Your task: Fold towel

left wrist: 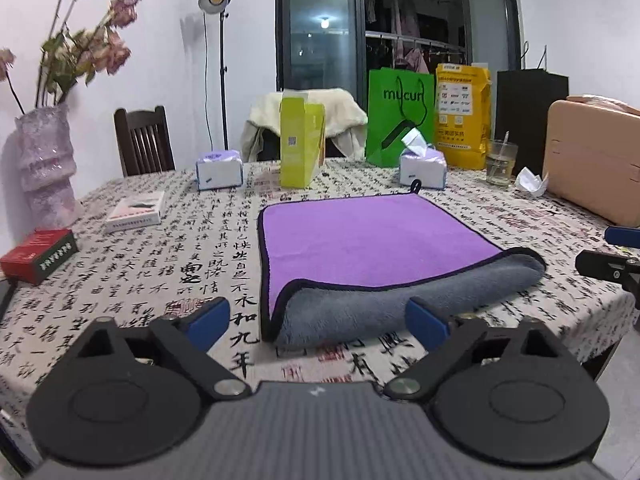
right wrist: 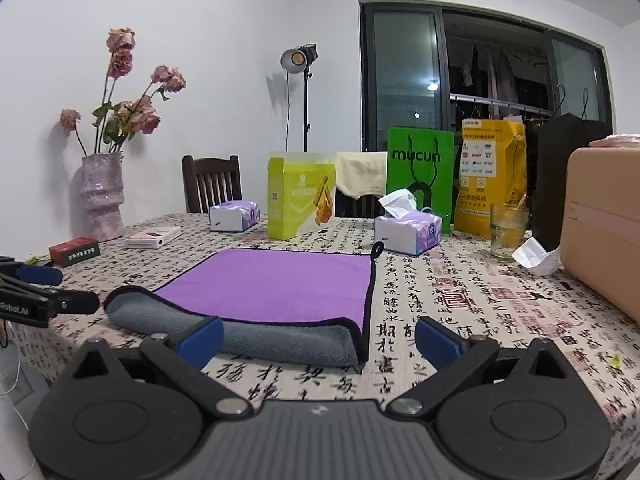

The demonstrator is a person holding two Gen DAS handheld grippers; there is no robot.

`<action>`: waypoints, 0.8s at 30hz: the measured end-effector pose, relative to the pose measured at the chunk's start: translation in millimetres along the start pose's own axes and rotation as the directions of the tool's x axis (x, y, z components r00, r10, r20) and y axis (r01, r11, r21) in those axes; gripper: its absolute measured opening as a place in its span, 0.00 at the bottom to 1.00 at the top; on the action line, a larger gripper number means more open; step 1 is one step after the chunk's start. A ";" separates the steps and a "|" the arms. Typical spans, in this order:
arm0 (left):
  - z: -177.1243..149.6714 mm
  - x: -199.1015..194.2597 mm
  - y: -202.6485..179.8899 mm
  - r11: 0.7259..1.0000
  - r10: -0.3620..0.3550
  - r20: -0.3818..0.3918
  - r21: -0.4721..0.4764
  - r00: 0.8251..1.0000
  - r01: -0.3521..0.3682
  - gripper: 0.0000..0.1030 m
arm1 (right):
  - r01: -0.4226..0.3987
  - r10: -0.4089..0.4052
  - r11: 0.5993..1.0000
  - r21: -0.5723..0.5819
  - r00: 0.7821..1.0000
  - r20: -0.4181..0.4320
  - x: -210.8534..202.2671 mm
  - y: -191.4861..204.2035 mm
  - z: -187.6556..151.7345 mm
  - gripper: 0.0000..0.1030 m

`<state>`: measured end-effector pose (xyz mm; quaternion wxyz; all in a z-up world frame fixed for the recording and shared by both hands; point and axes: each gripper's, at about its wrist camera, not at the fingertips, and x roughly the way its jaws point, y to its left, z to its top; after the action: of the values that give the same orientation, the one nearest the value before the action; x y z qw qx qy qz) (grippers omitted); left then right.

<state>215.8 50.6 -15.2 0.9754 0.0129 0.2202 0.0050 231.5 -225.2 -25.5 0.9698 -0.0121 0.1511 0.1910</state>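
A purple towel (left wrist: 368, 236) with a grey underside and black trim lies on the table, its near edge rolled up so the grey side shows (left wrist: 400, 300). It also shows in the right wrist view (right wrist: 276, 284), with a black hanging loop at its far right corner. My left gripper (left wrist: 318, 322) is open and empty, just short of the towel's near edge. My right gripper (right wrist: 318, 342) is open and empty, in front of the towel's near right corner. Each gripper shows at the edge of the other's view.
The table has a calligraphy-print cloth (left wrist: 200, 264). Beyond the towel stand two tissue packs (left wrist: 219, 169), a yellow-green box (left wrist: 300, 140), a green bag (left wrist: 400, 112), a yellow bag, a glass (left wrist: 500, 162) and a tan case (left wrist: 592, 160). A vase (left wrist: 46, 160), red box and white box sit left.
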 end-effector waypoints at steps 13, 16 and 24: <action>11.7 58.3 30.3 0.990 -0.102 -0.119 -0.109 0.988 0.089 0.65 | -0.079 0.081 0.997 0.019 0.993 -0.089 71.6 -24.9 6.3 0.83; 10.9 64.3 31.8 0.986 -0.129 -0.145 -0.122 0.981 0.112 0.65 | -0.103 0.106 0.994 0.027 0.988 -0.114 85.5 -28.3 5.4 0.74; 2.7 68.7 27.6 0.988 -0.142 -0.168 -0.083 0.976 0.129 0.27 | -0.150 0.155 0.988 0.037 0.973 -0.174 112.0 -30.2 -1.5 0.37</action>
<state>278.9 79.2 -41.5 0.9504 -0.0377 0.3044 -0.0524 341.1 -212.2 -61.3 0.9352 -0.0057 0.2389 0.2613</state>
